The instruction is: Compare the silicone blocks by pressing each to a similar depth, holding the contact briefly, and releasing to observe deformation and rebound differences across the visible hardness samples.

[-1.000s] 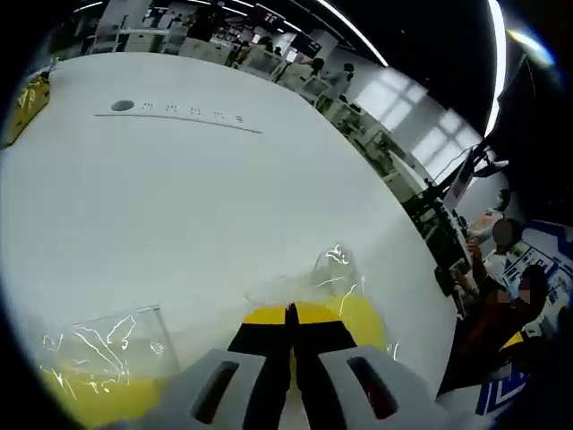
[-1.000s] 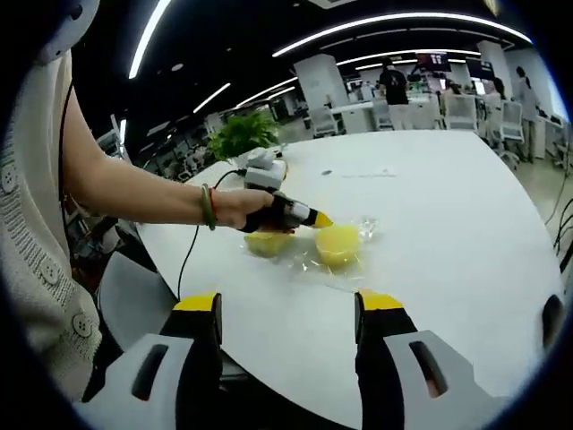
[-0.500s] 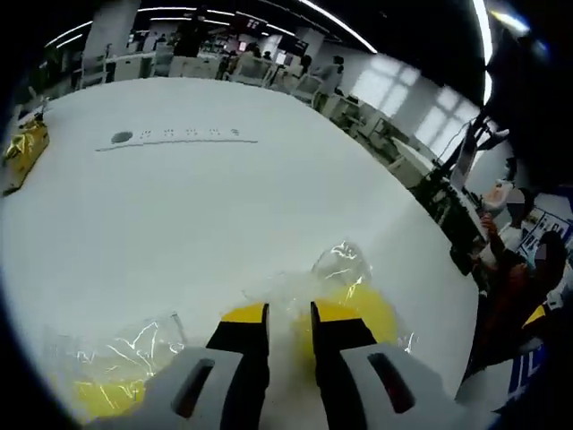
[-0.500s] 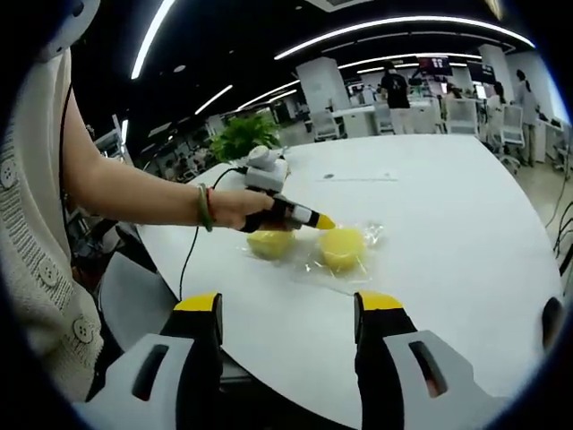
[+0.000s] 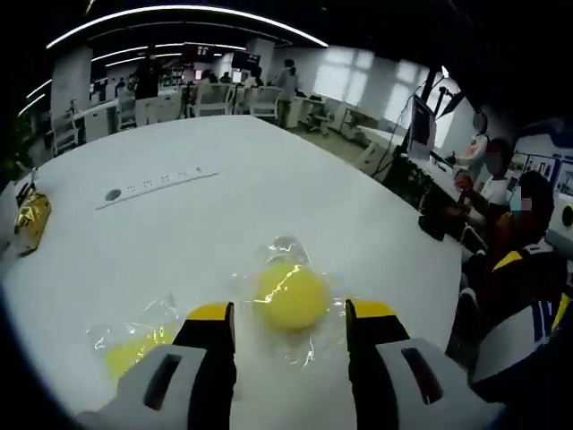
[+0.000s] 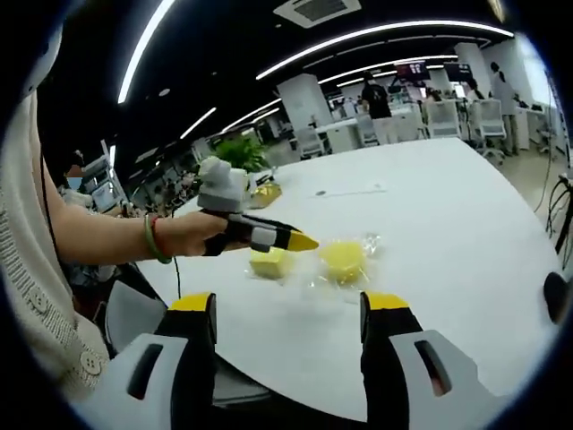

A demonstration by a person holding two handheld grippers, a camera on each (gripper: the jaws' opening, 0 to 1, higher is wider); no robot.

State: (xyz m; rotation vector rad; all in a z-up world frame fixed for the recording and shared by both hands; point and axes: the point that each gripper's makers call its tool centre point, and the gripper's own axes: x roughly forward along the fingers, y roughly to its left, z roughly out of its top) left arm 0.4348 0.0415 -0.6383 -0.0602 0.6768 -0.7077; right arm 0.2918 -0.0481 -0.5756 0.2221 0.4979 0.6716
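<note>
Silicone blocks sit bagged on the white table: the round yellow block lies just ahead between my left gripper's spread jaws, the second block to its left. My right gripper, also spread, hangs well back.

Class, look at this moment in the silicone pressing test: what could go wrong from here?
1. The round yellow block sits in loose, crinkled clear wrap, so it may slide under the left gripper instead of compressing.
2. The second yellow block lies close beside it, so a press could nudge both.
3. The right gripper hangs open, well back from the blocks, and steadies nothing.
</note>
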